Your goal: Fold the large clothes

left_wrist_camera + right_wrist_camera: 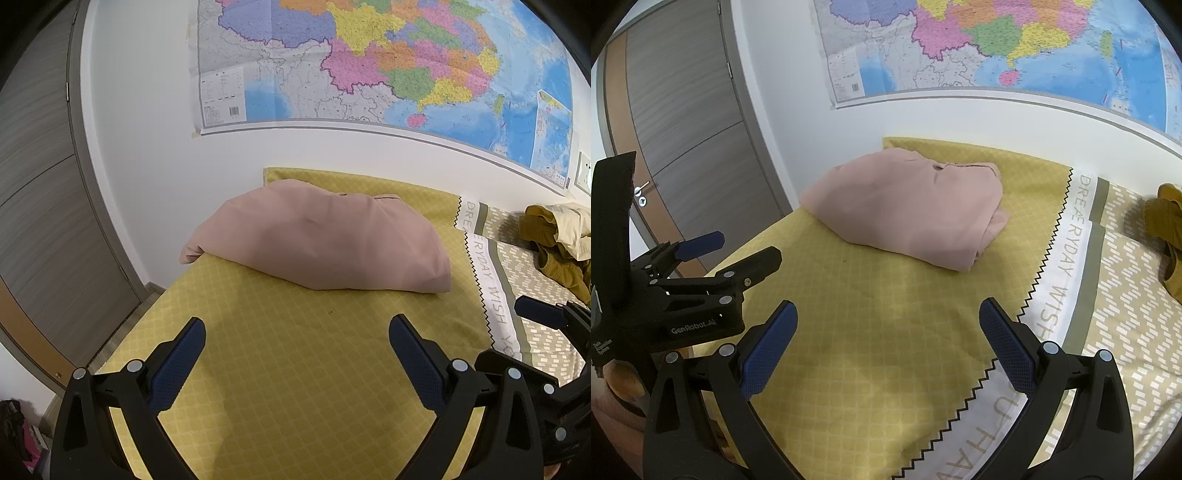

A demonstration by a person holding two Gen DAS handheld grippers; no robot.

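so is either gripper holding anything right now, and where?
Nothing held. Left gripper and right gripper are both open above the yellow sheet; the folded pink garment lies untouched.

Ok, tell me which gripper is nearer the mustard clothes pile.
Right. The right gripper hangs open over the bed near the lettered band, with the mustard pile off to its right. The left gripper is open further left, over the yellow sheet.

a home bedroom is showing here: a bed [295,369] wearing yellow patterned bedding, a wall map [369,62] hanging above, a wooden door [683,122] standing beside.
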